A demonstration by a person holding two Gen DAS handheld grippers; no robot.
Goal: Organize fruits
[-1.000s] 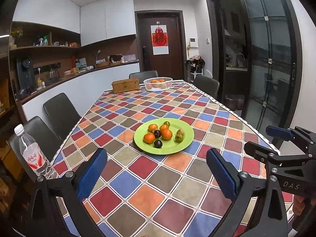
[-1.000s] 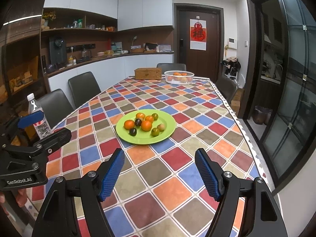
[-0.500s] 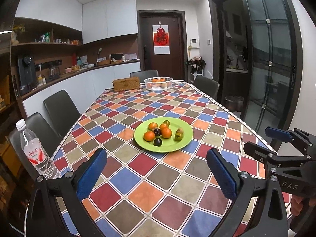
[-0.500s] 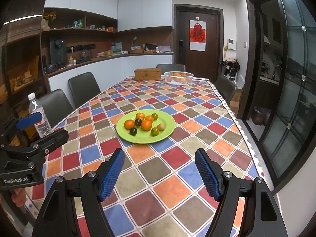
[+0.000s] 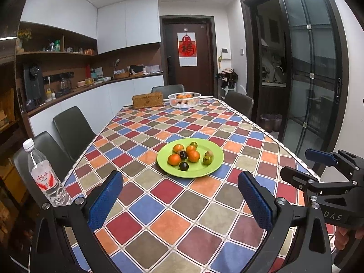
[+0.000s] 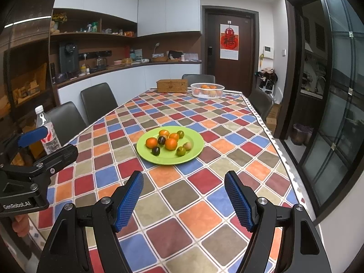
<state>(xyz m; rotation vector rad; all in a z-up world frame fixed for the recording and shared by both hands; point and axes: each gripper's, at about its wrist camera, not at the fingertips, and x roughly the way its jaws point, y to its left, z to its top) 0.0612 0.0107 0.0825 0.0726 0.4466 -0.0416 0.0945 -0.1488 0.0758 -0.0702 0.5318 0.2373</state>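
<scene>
A round lime-green plate (image 5: 213,159) sits on the table covered with a checked cloth of red, blue, orange and brown diamonds (image 5: 159,204), and it carries the small fruits: orange tangerines (image 5: 174,159), dark purple plums (image 5: 183,165) and greenish round fruits (image 5: 207,160) in a loose cluster. The left gripper (image 5: 180,201), black with blue ribbed pads, hovers over the near end of the table with its jaws wide apart and nothing between them; the plate lies ahead of it, well apart, roughly centred between the two fingers. The right gripper (image 6: 184,201) also stands open and empty, the plate ahead of it and slightly to the left of its centre line. At the far end stand a white mesh basket holding oranges (image 5: 184,99) and a woven wicker box (image 5: 147,100) just beside it. A clear plastic water bottle with a red label (image 5: 43,177) stands at the table's left edge.
</scene>
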